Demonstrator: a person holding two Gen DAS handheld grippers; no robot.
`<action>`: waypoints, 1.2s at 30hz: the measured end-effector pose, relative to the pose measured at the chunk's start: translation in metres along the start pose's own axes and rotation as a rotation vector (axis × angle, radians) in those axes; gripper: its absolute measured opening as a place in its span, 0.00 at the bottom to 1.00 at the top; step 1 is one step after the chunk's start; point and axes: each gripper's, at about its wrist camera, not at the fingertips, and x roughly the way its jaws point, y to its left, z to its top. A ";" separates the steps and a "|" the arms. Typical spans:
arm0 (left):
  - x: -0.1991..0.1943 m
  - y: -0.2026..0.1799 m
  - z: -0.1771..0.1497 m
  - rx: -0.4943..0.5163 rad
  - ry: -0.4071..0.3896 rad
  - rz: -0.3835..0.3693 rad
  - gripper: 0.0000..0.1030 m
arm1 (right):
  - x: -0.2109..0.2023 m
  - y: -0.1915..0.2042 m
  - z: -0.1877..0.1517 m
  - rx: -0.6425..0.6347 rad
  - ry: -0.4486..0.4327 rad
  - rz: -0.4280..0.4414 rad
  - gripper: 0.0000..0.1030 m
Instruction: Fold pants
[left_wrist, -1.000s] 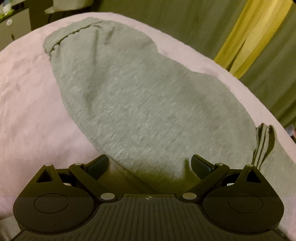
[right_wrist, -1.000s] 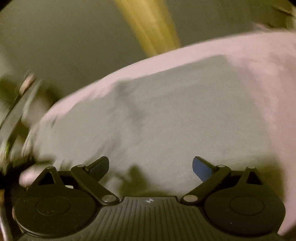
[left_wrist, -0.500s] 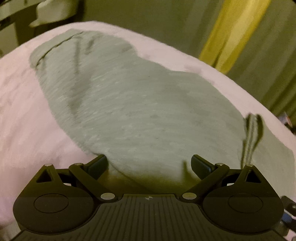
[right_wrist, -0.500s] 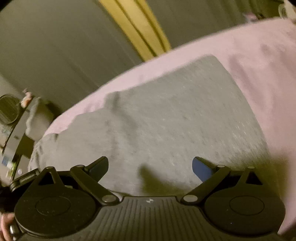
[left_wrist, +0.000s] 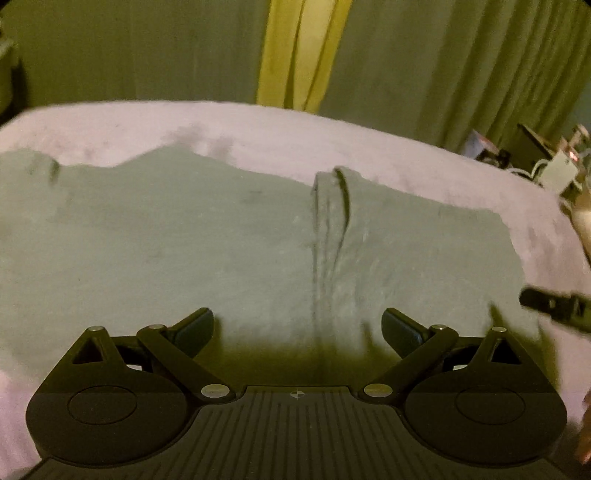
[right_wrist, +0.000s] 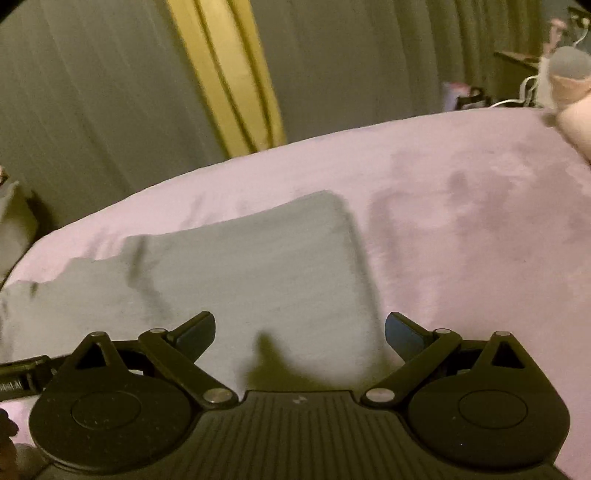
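Both pairs of fingers are spread wide and hold nothing. The left gripper (left_wrist: 297, 328) and right gripper (right_wrist: 299, 330) hover just above flat grey fabric pants (left_wrist: 221, 240), spread along the near edge of a pink bed (right_wrist: 461, 221).

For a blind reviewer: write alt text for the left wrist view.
Grey knit pants lie spread flat across a pink fleece blanket, a bunched crease near the middle. The open left tongs hover over their near edge; green and yellow curtains hang behind.
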 end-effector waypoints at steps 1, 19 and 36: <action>0.007 -0.002 0.003 -0.007 0.004 -0.014 0.97 | 0.007 -0.009 -0.001 0.048 0.008 -0.004 0.96; 0.052 0.000 0.012 -0.017 0.050 -0.208 0.48 | 0.037 -0.019 -0.009 0.087 0.051 0.067 0.96; 0.057 0.004 0.017 -0.095 0.063 -0.207 0.22 | 0.034 -0.014 -0.012 0.058 0.022 0.087 0.96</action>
